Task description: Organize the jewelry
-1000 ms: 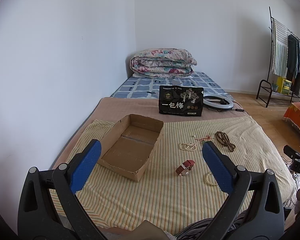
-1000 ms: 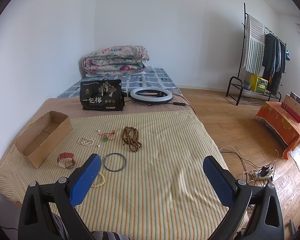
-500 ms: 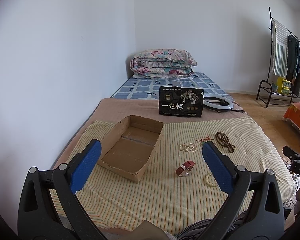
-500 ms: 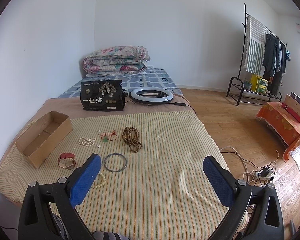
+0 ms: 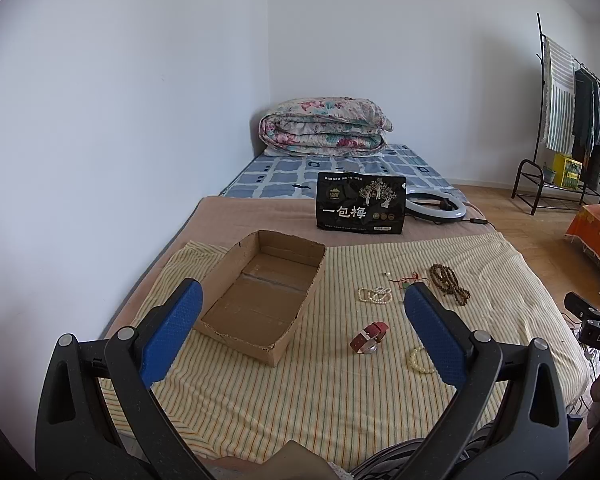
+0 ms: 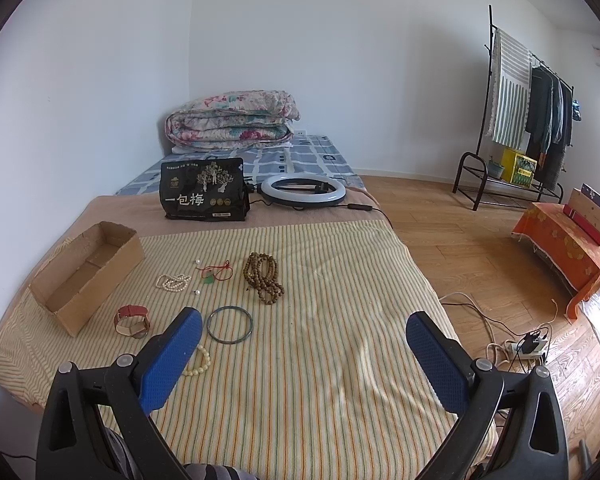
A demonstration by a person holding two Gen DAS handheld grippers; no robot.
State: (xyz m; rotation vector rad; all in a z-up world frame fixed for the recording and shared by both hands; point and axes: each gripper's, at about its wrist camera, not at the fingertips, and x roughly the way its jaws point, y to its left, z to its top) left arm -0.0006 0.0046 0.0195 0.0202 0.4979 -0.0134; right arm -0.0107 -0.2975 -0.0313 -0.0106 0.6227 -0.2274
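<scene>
An empty cardboard box (image 5: 260,300) (image 6: 84,276) lies on the striped cloth at the left. Jewelry lies to its right: a red-strap watch (image 5: 369,337) (image 6: 131,321), a white pearl string (image 5: 375,294) (image 6: 173,281), a red cord with a green pendant (image 6: 215,273), brown wooden beads (image 5: 449,283) (image 6: 263,277), a dark bangle (image 6: 229,325) and a cream bead bracelet (image 5: 419,360) (image 6: 199,361). My left gripper (image 5: 302,300) is open and empty, held above the cloth's near edge. My right gripper (image 6: 303,330) is open and empty, also above the near edge.
A black snack bag (image 5: 360,209) and a ring light (image 6: 303,189) stand behind the cloth, with a folded quilt (image 5: 324,128) at the head of the bed. To the right are wood floor, a clothes rack (image 6: 524,120), cables and a power strip (image 6: 528,345).
The right wrist view has shifted slightly; the jewelry sits a little further right in it. The left gripper has hardly moved. Both stay open.
</scene>
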